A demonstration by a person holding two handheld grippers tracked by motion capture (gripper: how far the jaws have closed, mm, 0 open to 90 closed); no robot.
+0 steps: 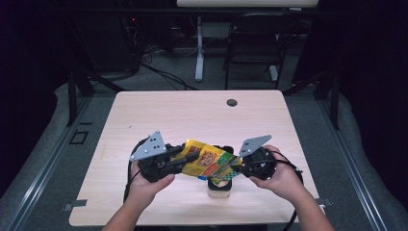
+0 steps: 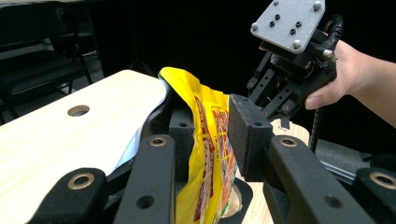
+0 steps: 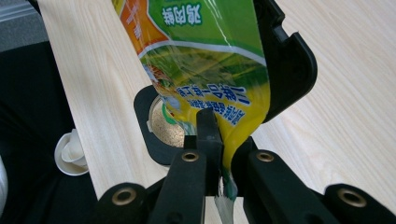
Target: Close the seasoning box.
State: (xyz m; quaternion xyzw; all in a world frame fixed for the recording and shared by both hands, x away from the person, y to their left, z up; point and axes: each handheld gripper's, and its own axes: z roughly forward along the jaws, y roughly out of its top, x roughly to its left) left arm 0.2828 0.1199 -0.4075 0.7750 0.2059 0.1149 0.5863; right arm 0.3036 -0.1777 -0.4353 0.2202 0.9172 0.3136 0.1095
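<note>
Spillage looks the likeliest risk at lower centre of the high view: the pouch hangs tilted over a jar of granules, and a slip could scatter them across the table. Left gripper clamps its upper end (jaws half-spread); right gripper pinches the lower corner, nearly closed.

We read print on one thing alone, the yellow and green packet rising from between the right gripper's jaws. Upside down on its green band stand white Chinese characters, seemingly 鸡肉味. Lower, nearer the jaws, a line of blue characters crosses the yellow part, too distorted for us to read. Beside the left gripper's jaws the packet's print is blurred.
</note>
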